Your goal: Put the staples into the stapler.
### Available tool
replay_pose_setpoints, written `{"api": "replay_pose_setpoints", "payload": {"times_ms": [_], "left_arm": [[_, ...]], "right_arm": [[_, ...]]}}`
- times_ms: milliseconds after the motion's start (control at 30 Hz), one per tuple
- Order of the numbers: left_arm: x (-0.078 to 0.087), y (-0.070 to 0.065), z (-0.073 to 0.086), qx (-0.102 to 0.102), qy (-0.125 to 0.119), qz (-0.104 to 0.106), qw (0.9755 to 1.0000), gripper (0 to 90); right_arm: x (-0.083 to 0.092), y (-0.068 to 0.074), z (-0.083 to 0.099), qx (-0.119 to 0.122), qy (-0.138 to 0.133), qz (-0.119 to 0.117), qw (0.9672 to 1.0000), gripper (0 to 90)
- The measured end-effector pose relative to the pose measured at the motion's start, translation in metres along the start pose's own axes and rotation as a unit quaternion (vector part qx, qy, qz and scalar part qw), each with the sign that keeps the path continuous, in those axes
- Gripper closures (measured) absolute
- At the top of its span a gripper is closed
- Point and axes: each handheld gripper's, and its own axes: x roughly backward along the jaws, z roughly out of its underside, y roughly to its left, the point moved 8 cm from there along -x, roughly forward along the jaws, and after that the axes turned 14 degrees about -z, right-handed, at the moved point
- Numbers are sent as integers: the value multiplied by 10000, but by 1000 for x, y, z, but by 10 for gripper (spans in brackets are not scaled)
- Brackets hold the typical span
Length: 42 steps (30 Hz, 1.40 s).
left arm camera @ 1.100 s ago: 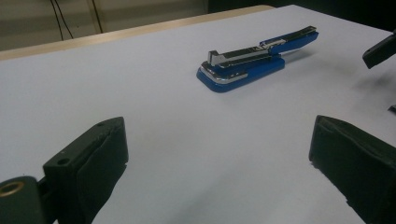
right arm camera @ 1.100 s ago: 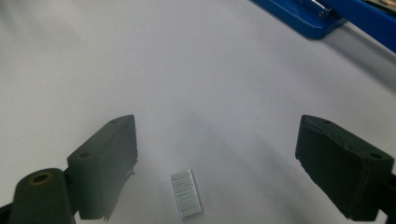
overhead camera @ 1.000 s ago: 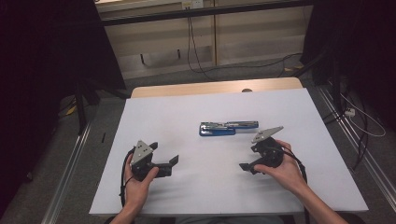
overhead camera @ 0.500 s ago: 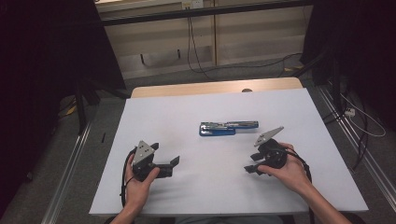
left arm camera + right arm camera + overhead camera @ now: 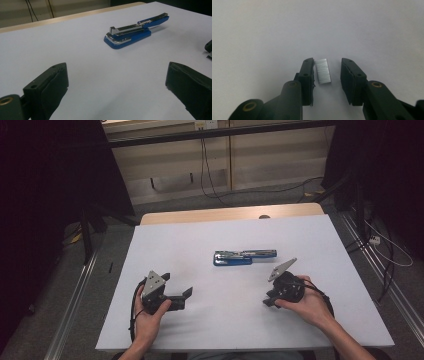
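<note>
- Currently the right gripper [image 5: 327, 75] points down at the white worktop [image 5: 200, 245], with a small strip of staples [image 5: 323, 71] lying flat between its jaws.
- Strip sits off-centre in the gap: one long edge lies just beside the left-hand pad as that view shows it, and I cannot tell whether they touch; a clear gap separates it from the other pad.
- Jaws of the right gripper have just been closing and now stand narrow, strip between them but not clamped.
- In the high view the right gripper [image 5: 272, 301] rests in the person's right hand [image 5: 307, 304], low over the worktop.
- Left gripper [image 5: 186, 297] held in the left hand [image 5: 147, 317]; its jaws stand wide apart with bare worktop between them.
- Blue stapler [image 5: 136, 31] lies beyond the left jaws, ahead and slightly toward the right-hand one, well apart from both. Its top arm is swung open, extended past the base.
- In the high view the stapler [image 5: 242, 256] sits ahead of both grippers, nearer the right one, untouched.
</note>
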Motion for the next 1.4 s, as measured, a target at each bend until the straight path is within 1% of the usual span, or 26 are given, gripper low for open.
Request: {"api": "replay_pose_setpoints", "payload": {"times_ms": [33,67,133,233,267,400,433,533,767,833,1033,1100,1133,1167,1400], "left_arm": [[0,0,0,18,-14,13,10000,47],[0,1,0,16,-7,-19,10000,47],[0,1,0,32,4,-14,10000,47],[0,1,0,24,0,-12,10000,47],[0,1,0,14,5,5,10000,47],[-1,-1,1,-5,24,12,10000,47],[-1,-1,1,-42,39,-5,10000,47],[-1,-1,2,-28,59,-4,10000,47],[-1,-1,1,-51,36,-7,10000,47],[-1,-1,1,-48,42,4,10000,47],[-1,-1,1,-56,44,9,10000,47],[-1,0,1,-61,39,-32,10000,47],[-1,-1,1,-60,42,-20,10000,47],[-2,-1,2,-59,59,-7,10000,47],[-2,-1,3,-60,94,16,9999,47]], "right_arm": [[0,0,0,8,34,12,10000,668],[-1,0,1,54,71,27,10000,674],[-2,1,1,50,85,37,9999,678],[-3,1,0,115,119,35,9999,702],[-3,1,0,155,166,68,9997,718],[-4,1,0,264,261,143,9992,725],[-4,2,0,265,264,151,9992,726],[-4,1,0,187,227,141,9995,735],[-5,2,-1,301,295,141,9990,774],[-5,3,-1,292,315,134,9990,788],[-5,3,-1,262,285,162,9991,792],[-5,3,-1,245,262,178,9992,793],[-5,3,-1,245,253,162,9992,793],[-5,3,-1,190,236,146,9994,793],[-4,2,-1,158,191,82,9997,793]]}}
